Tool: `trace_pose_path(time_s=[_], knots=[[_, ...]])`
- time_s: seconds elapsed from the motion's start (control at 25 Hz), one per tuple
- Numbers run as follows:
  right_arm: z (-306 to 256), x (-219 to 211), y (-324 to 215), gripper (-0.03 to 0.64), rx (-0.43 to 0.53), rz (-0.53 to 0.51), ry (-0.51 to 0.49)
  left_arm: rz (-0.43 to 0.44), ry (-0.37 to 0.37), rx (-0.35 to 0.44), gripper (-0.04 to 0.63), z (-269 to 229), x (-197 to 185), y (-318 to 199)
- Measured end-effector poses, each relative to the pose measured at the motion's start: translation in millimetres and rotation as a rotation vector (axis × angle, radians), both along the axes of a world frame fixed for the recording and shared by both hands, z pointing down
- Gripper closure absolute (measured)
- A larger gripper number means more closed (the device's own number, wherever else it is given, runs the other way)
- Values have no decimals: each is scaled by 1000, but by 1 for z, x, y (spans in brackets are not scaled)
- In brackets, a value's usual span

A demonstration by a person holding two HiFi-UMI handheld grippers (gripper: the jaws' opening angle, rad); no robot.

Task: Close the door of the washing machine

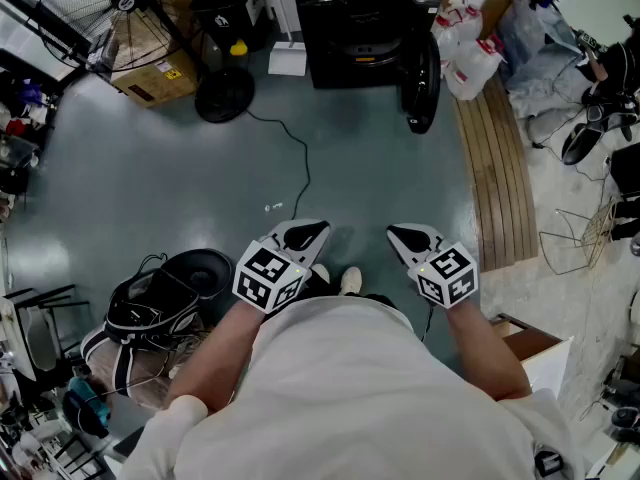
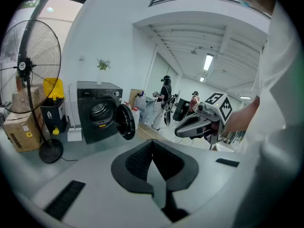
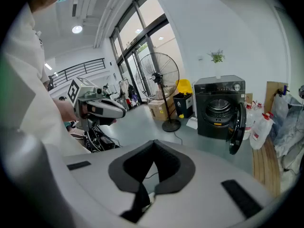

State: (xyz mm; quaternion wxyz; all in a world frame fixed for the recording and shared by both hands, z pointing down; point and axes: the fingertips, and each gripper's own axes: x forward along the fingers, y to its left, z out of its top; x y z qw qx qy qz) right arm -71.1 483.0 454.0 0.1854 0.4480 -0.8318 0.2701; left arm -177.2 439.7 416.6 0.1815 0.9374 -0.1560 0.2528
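A black front-loading washing machine (image 1: pixel 365 23) stands at the far side of the grey floor. Its round door (image 1: pixel 422 78) hangs open on the right side, swung out toward me. The left gripper view shows the machine (image 2: pixel 97 110) and its door (image 2: pixel 126 121) small and distant; so does the right gripper view, with machine (image 3: pixel 219 108) and door (image 3: pixel 236 127). My left gripper (image 1: pixel 305 236) and right gripper (image 1: pixel 412 238) are held side by side close to my body, far from the machine. Both are shut with nothing between the jaws.
A standing fan (image 1: pixel 130 8), its round base (image 1: pixel 224 96) and a cardboard box (image 1: pixel 160 73) sit left of the machine. A cable (image 1: pixel 295 158) trails across the floor. Plastic jugs (image 1: pixel 465 53) and a wooden slat strip (image 1: pixel 495 168) lie right; bags (image 1: pixel 150 313) at my left.
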Motion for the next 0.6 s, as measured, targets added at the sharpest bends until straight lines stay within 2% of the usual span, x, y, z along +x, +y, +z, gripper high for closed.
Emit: trace_pose_path(time_s=[0.2,0.6], knots=[[7,18,-20,612,4,18,2,-8,-4,8,577,2,14,-21],[27,38,-84,612,-37,129,20,72,27,-8,577,17,32,-104]])
